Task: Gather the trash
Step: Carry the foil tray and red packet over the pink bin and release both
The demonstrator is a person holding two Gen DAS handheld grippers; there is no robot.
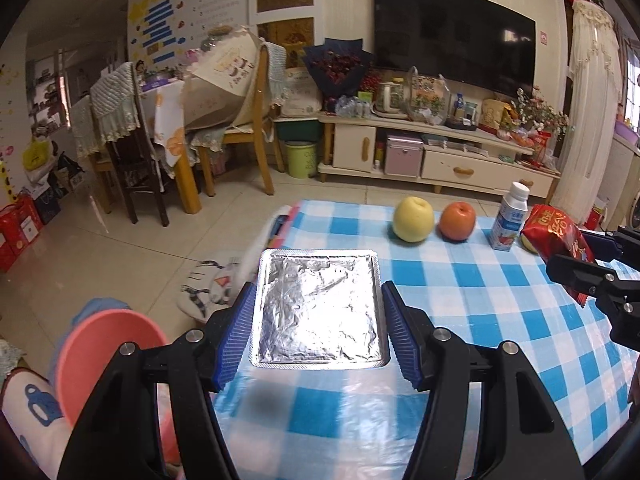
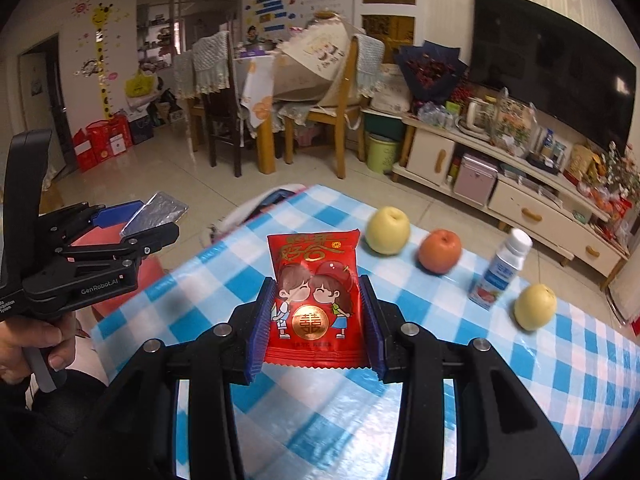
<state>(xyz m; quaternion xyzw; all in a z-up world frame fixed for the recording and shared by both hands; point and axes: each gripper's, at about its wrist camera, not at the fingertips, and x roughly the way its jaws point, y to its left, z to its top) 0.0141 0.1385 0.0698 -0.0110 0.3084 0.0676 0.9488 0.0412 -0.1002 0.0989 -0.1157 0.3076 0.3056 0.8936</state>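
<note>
Two hand-held tongs hang above a blue-and-white checked table (image 2: 360,408), each carrying a piece of trash. The left gripper (image 1: 318,330) is about half open, its blue pads clamped on the side edges of a flat square foil tray (image 1: 318,308) (empty, its crinkled silver face turned to the lens), which fills the lower middle of the left wrist view. The right gripper (image 2: 316,320) is closed narrower, pinching a red snack packet (image 2: 314,300) upright in the centre of the right wrist view; the packet is sealed, so its contents cannot be told.

At the lower left of the left wrist view a pink bin (image 1: 104,360) stands beside the table edge; its inside is not visible. A pale green bin (image 2: 382,154) sits on the floor by the TV cabinet (image 2: 520,184), upper middle of the right wrist view.

Along the table's far edge, in the right half of that view, stand a yellow apple (image 2: 388,230), an orange-red apple (image 2: 440,250), a capped white drink bottle (image 2: 502,270) and a second yellow fruit (image 2: 534,306), all apart from one another. The table's near half lies bare under both tools. Beyond the far left corner, open tiled floor (image 2: 168,176) runs to the dining chairs (image 2: 224,96).
</note>
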